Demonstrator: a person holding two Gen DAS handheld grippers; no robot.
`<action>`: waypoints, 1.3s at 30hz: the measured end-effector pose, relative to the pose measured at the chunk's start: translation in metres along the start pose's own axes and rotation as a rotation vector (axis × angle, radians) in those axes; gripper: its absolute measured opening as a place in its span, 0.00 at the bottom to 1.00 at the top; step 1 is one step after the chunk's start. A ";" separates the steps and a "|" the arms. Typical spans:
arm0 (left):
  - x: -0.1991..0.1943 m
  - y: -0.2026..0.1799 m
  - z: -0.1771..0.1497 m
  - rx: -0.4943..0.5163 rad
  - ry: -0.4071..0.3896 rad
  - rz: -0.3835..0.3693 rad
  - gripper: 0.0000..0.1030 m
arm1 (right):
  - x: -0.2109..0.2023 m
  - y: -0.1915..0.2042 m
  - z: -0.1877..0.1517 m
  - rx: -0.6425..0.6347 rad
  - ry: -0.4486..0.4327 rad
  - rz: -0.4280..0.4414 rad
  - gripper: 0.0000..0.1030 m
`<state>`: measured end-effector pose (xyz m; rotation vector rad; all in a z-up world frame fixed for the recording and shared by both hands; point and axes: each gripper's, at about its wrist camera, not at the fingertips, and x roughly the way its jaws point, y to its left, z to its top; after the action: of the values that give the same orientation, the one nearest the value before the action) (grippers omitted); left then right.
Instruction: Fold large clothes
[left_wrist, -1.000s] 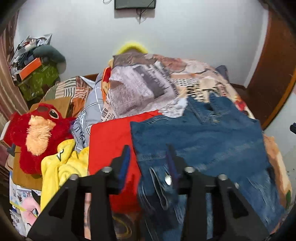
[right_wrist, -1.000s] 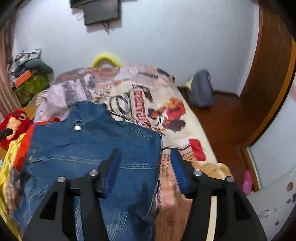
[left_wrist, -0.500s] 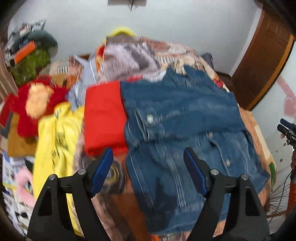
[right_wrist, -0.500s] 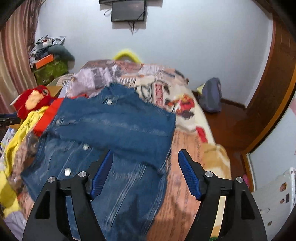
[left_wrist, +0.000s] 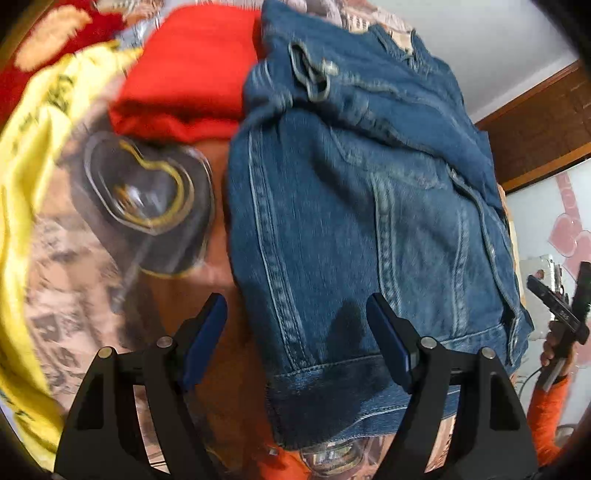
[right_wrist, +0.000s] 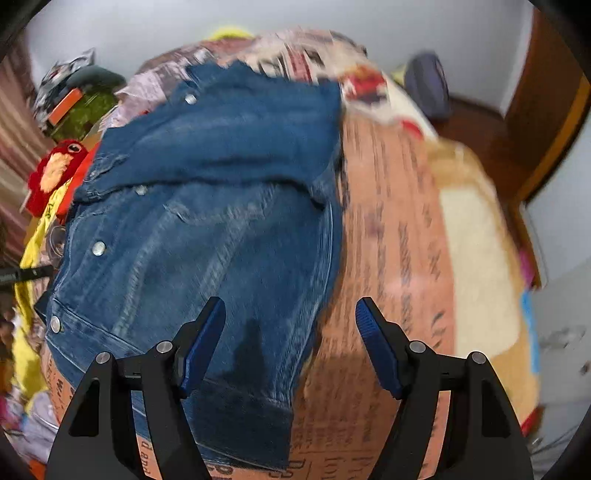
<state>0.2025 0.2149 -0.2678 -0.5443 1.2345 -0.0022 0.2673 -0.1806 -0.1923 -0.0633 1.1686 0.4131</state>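
Denim jacket (left_wrist: 362, 206) lies spread on the bed (right_wrist: 399, 258), its sleeves folded across the upper half and its hem toward both cameras. Left gripper (left_wrist: 297, 332) hangs just above the hem's left corner with its jaws spread wide and nothing between them; one blue pad (left_wrist: 205, 336) sits over the printed bedsheet, the other over the denim. Right gripper (right_wrist: 290, 332) is likewise released, jaws wide apart and holding nothing, poised over the hem's right corner, one pad (right_wrist: 201, 341) above the jacket and the other above bare sheet. Whether either one touches the fabric I cannot tell (both views are motion-blurred).

In the left view a folded red cloth (left_wrist: 192, 70) lies just beside the jacket's upper left edge, touching it, and a yellow cloth (left_wrist: 33, 155) runs down the far left of the bed. A red plush toy (right_wrist: 55, 173) sits at the bed's left side in the right view, and a dark bag (right_wrist: 428, 86) rests on the floor beyond the bed near the wall.
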 end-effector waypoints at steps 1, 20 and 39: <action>0.005 0.002 -0.002 -0.010 0.016 -0.018 0.76 | 0.006 -0.003 -0.003 0.019 0.021 0.017 0.68; 0.012 0.000 -0.008 -0.013 0.014 -0.067 0.48 | 0.038 -0.010 -0.009 0.202 0.050 0.258 0.47; -0.092 -0.060 0.048 0.163 -0.308 -0.047 0.07 | -0.027 0.034 0.059 0.017 -0.239 0.291 0.07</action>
<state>0.2311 0.2079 -0.1514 -0.4137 0.9116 -0.0568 0.2985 -0.1411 -0.1386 0.1688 0.9468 0.6490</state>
